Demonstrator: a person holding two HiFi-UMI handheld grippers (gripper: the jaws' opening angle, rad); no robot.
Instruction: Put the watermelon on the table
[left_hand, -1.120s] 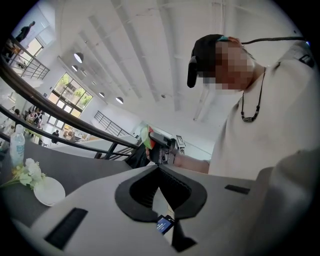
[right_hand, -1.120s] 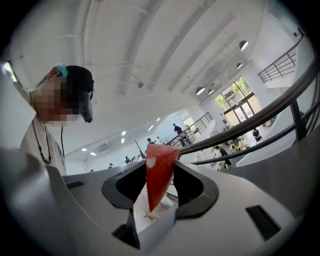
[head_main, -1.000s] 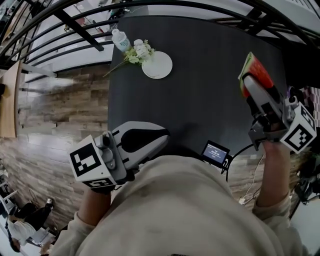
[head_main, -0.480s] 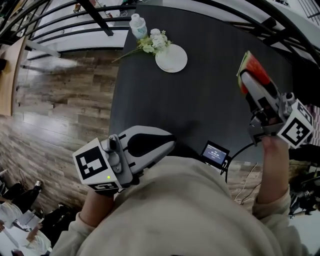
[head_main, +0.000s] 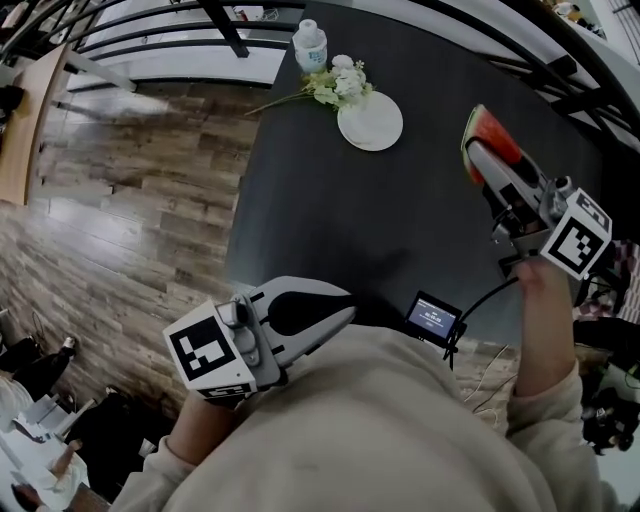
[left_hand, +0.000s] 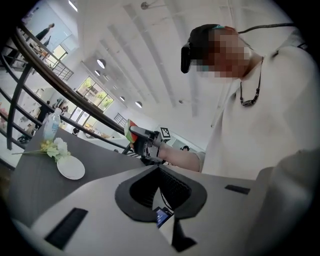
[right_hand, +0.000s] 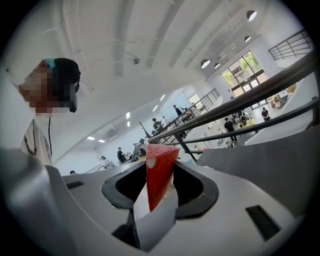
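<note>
Watermelon: a red wedge with a green rind (head_main: 494, 136), pinched in the right gripper and held up over the right side of the worktop, not lying on it. In the right gripper view the slice (right_hand: 159, 172) stands upright between the jaws, point down.
Right gripper: (head_main: 485, 160) its jaws are spread about the slice's width and press on both of its flat sides; the marker cube sits at its rear, by the person's hand.
Left gripper: (head_main: 343, 303) low at the near edge of the worktop, close to the person's body; its jaws (left_hand: 159, 169) are pressed together at the tips, with nothing between them.
Worktop: dark and matte (head_main: 400, 230), with a wooden floor (head_main: 130, 200) to its left.
Plate: white and round (head_main: 371, 122), at the far side of the worktop, well apart from the watermelon.
Flowers: a small pale bunch (head_main: 337, 84) just beside the plate's far edge.
Bottle: a clear plastic one (head_main: 310, 45) behind the flowers, at the worktop's rim.
Screen: a small lit device (head_main: 433, 317) on a cable at the near edge, between the two grippers.
</note>
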